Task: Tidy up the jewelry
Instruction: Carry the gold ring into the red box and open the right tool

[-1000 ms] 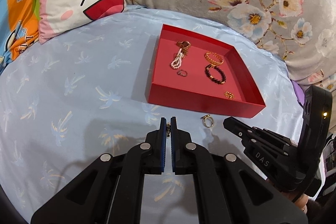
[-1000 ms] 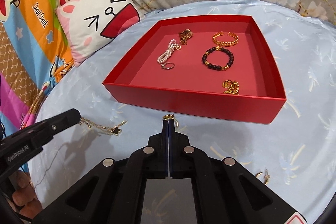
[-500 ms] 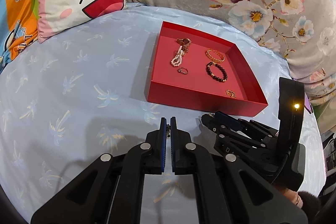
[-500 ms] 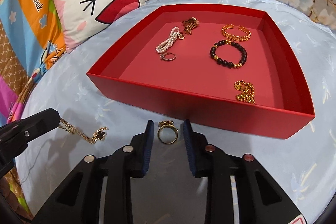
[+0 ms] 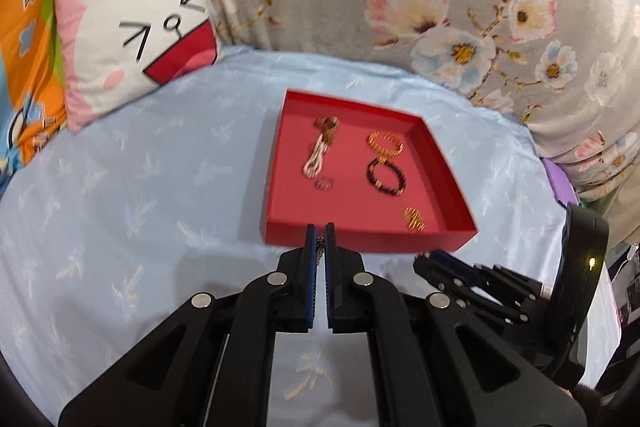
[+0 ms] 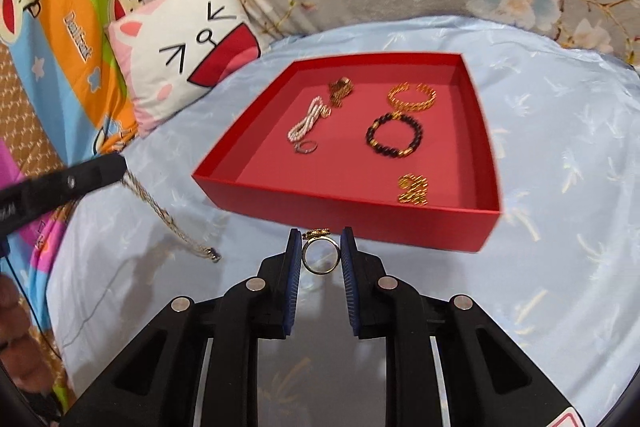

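From the left wrist, the left gripper is pinched tight on a gold chain necklace, lifted toward the red tray so it won't drag. Over on the right wrist, the right gripper has its pads touching a gold ring held just before the tray's near wall, and the necklace dangles from the left claw, clear of the blue sheet, likely both bound for the tray.

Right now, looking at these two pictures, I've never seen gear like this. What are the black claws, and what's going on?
There is no robot. A person holds a hand-held gripper in each hand, and a camera on each looks out along its two fingers. One picture comes from the left hand-held gripper, the other from the right hand-held gripper. Both look across a blue bedsheet at a red tray holding jewelry, such as a black bead bracelet. The left one is shut on a gold chain necklace, which dangles. The right one's pads sit against a gold ring.
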Motion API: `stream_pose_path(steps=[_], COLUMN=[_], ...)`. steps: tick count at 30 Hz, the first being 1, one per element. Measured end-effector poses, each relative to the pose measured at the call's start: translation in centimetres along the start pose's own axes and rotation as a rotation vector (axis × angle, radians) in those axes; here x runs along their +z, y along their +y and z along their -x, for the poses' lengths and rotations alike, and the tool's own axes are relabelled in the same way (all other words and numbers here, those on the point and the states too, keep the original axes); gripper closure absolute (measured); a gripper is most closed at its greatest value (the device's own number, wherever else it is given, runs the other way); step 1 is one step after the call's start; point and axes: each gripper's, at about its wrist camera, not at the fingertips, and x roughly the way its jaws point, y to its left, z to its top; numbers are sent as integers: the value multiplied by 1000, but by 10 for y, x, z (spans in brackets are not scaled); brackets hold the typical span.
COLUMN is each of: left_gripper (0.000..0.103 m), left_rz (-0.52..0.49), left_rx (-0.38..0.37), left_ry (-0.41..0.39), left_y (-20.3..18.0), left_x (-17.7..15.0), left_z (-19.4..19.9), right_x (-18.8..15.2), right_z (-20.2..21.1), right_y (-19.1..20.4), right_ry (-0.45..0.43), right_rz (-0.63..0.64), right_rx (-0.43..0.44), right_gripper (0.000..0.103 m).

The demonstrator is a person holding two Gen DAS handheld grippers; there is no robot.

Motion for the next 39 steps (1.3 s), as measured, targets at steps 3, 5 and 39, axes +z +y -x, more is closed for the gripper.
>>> stream_pose_path(steps=[3, 5, 39], left_gripper=[101, 101, 90], left_rz=[-27, -48, 2], left_rx=[-9, -21, 29], left_ry=[-40, -75, 28], left_y=[-9, -17, -7], left_x=[19, 38, 69], left_z=[12, 20, -93], right_x=[8, 15, 59], right_z=[19, 29, -74], right_y=[-10, -17, -24], right_ry=[-34, -56, 34], right_rz=[-24, -34, -17], right_rx=[3, 5, 3], right_gripper=[85, 85, 77])
